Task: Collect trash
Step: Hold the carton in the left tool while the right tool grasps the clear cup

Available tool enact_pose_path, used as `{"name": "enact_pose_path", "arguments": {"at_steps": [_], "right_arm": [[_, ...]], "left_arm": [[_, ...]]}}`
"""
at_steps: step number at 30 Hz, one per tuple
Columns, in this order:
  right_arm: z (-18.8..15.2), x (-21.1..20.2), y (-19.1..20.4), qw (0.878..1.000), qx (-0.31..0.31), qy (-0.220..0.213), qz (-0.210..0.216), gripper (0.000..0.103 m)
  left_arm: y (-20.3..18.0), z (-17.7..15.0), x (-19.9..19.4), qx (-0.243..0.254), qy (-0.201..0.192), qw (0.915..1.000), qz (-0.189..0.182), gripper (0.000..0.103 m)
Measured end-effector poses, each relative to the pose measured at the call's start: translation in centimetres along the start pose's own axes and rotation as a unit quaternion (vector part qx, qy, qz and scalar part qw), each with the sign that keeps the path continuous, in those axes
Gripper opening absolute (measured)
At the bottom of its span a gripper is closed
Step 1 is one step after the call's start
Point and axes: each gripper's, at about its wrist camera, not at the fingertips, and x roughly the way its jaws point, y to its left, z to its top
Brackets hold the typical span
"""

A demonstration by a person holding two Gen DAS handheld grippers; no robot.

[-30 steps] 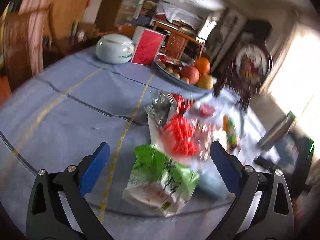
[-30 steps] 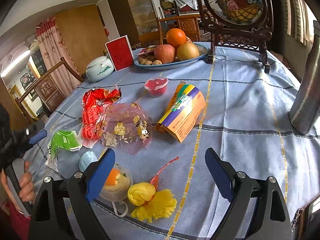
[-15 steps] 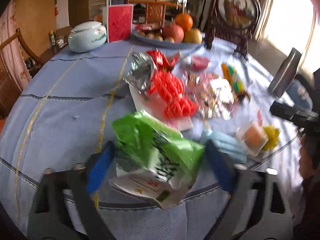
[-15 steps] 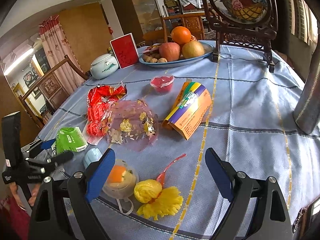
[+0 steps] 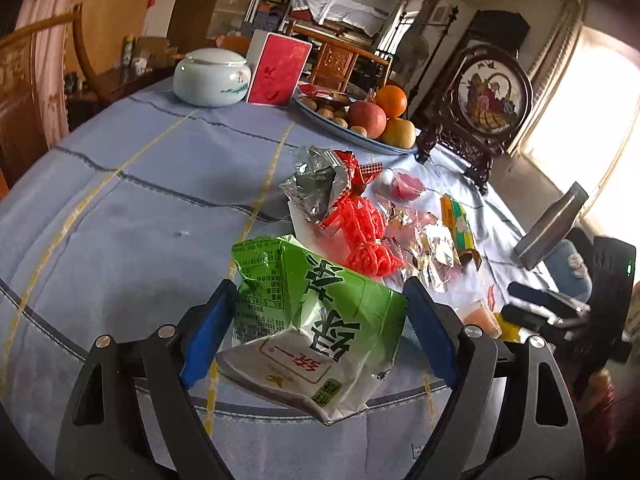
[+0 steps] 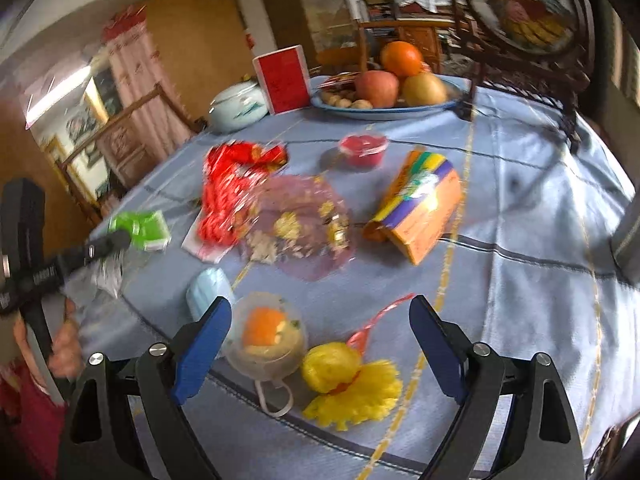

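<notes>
The green bag (image 5: 316, 320) lies at the table (image 5: 132, 208) edge in the lower middle of the left view, between the spread fingers of the left gripper (image 5: 316, 328); I cannot tell if the pads press it. Chinese characters are printed on it, too bent to read surely. To the left the blue cloth is bare and wide. In the blurred right view, the right gripper (image 6: 320, 356) is closing slowly but not grasping, above a clear cup (image 6: 266, 338) and yellow pompom (image 6: 352, 384) near the lower edge.
</notes>
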Motion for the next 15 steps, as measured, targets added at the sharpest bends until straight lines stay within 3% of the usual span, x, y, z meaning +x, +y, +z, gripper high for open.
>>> {"name": "enact_pose_path", "arguments": {"at_steps": [4, 8, 10, 15], "right_arm": [[-0.8, 0.8, 2.5, 0.997, -0.070, 0.007, -0.020, 0.075], [-1.2, 1.6, 3.4, 0.995, -0.098, 0.018, -0.031, 0.064], [-1.2, 1.2, 3.3, 0.995, -0.095, 0.012, -0.019, 0.052], [-0.1, -1.1, 1.6, 0.998, -0.046, -0.035, 0.018, 0.050]], "left_arm": [[0.0, 0.0, 0.1, -0.005, 0.004, 1.0000, -0.006, 0.082], [-0.3, 0.0, 0.3, 0.001, 0.007, 0.9999, -0.009, 0.082], [-0.5, -0.1, 0.3, 0.004, 0.008, 0.9999, -0.009, 0.082], [-0.4, -0.2, 0.3, -0.002, 0.006, 0.9999, -0.012, 0.082]]}}
